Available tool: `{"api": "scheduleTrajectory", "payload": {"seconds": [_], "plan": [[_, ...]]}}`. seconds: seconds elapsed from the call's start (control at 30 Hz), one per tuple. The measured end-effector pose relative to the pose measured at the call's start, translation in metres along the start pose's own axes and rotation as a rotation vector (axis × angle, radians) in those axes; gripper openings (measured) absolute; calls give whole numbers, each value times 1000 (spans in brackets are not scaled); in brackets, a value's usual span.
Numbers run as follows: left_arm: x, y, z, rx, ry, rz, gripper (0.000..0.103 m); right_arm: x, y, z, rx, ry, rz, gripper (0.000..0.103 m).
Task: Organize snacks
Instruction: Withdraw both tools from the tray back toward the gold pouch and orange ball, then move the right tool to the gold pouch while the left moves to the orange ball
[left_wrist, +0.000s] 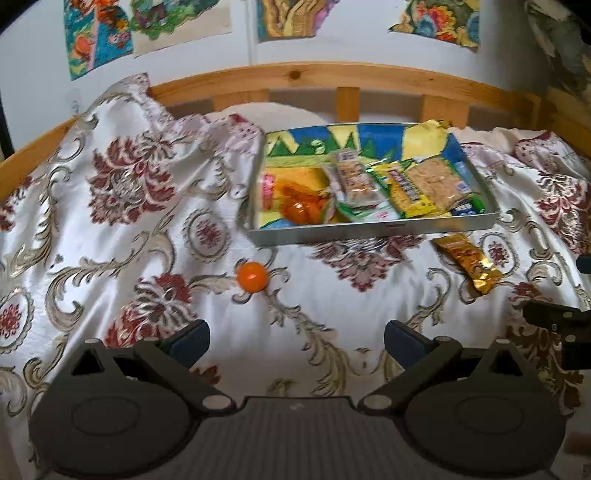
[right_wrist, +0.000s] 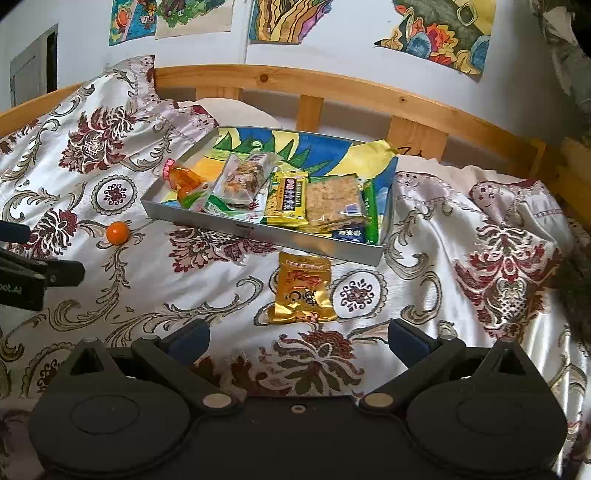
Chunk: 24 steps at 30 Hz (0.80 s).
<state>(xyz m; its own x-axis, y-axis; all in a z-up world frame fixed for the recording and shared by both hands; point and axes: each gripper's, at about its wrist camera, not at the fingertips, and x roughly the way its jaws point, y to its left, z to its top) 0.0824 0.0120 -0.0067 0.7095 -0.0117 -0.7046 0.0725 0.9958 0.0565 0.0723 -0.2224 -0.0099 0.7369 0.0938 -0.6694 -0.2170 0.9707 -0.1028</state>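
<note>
A shallow grey tray lined with a colourful drawing lies on the bed, holding several snack packets. A small orange ball rests on the bedspread in front of the tray's left corner. A gold snack packet lies just in front of the tray's right part. My left gripper is open and empty, with the ball a little ahead and left of centre. My right gripper is open and empty, with the gold packet straight ahead between its fingers' line.
The floral satin bedspread is rumpled, with folds at the left and right. A wooden bed rail runs behind the tray, under a wall with drawings. Each view catches the other gripper at its edge, the right one and the left one.
</note>
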Motion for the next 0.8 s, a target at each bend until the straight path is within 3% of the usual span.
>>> {"api": "scheduleTrajectory", "payload": {"seconds": [0.33,0.53,0.8], "plan": [[18,30,-6,-60,38,57,102,25,4,3,48,8,68,102],[40,31,0,-55,27,23,102,53,0,10,93,11,106,102],[78,35,9,-15,-7,-5,102,97,-14,21,146,15,71,102]]}}
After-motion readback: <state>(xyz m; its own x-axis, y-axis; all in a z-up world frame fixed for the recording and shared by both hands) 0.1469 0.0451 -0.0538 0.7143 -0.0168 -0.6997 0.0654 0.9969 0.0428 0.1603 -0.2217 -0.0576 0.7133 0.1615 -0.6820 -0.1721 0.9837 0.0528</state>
